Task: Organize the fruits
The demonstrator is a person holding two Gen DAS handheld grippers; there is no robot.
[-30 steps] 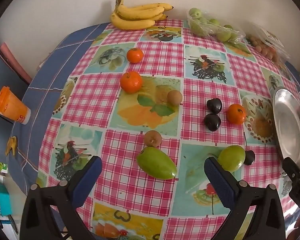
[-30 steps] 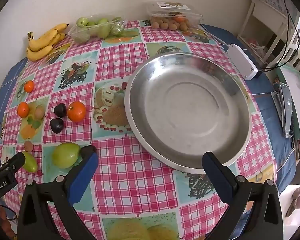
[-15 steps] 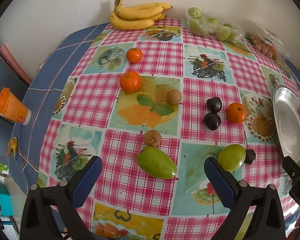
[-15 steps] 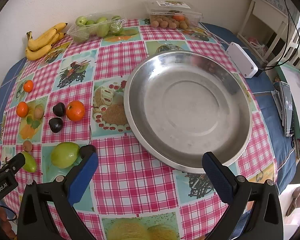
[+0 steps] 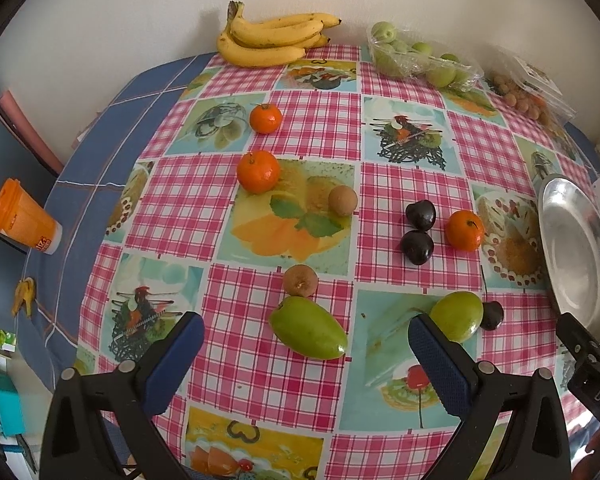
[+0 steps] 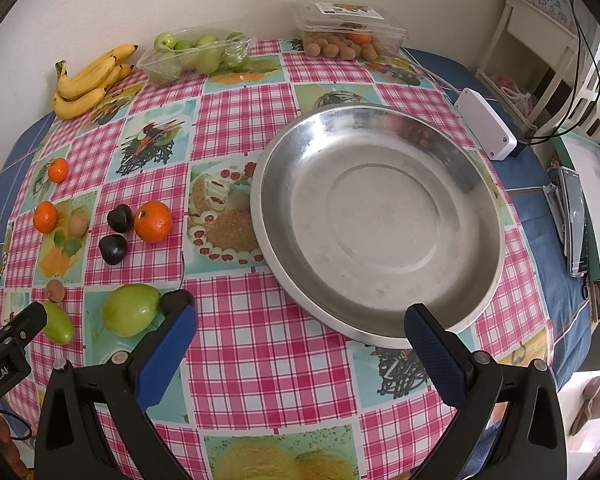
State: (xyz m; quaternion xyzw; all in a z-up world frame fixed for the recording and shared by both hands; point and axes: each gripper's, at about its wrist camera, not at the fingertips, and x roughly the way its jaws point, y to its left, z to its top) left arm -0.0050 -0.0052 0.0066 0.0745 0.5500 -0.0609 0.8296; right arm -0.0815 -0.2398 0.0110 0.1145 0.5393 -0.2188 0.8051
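- The round table (image 6: pixel 260 380), under its checked fruit-print cloth, is carrying everything; nothing is lying in the steel dish (image 6: pixel 376 224) yet, so I judge the sorting is only beginning.
- That dish is serving as the landmark: it is sitting on the right half of the cloth, with all the loose fruit lying to its left.
- The banana bunch (image 5: pixel 270 42) is resting far from the dish by the wall, beside a tray of small green fruit (image 5: pixel 420 60).
- The right gripper (image 6: pixel 300 344) is hovering over the dish's near rim, jaws spread wide and holding nothing.
- The left gripper (image 5: pixel 306 356) is hanging well left of the dish, likewise released, its fingers framing the long green fruit (image 5: pixel 308 334).
- The round green fruit (image 6: pixel 130 314) is lying left of the dish, touching a small dark fruit (image 6: pixel 176 300).
- Three tangerines are scattered: one (image 6: pixel 153 221) near the dish, two (image 5: pixel 258 171) farther off.
- Two dark plums (image 5: pixel 418 232) are sitting just beside the nearest tangerine.
- Risk: these round fruits are likely to roll if a pad nudges one off-centre, and a hard squeeze may be bruising soft skin.
- Risk: closing on the round green fruit could be knocking its dark neighbour toward the table edge.
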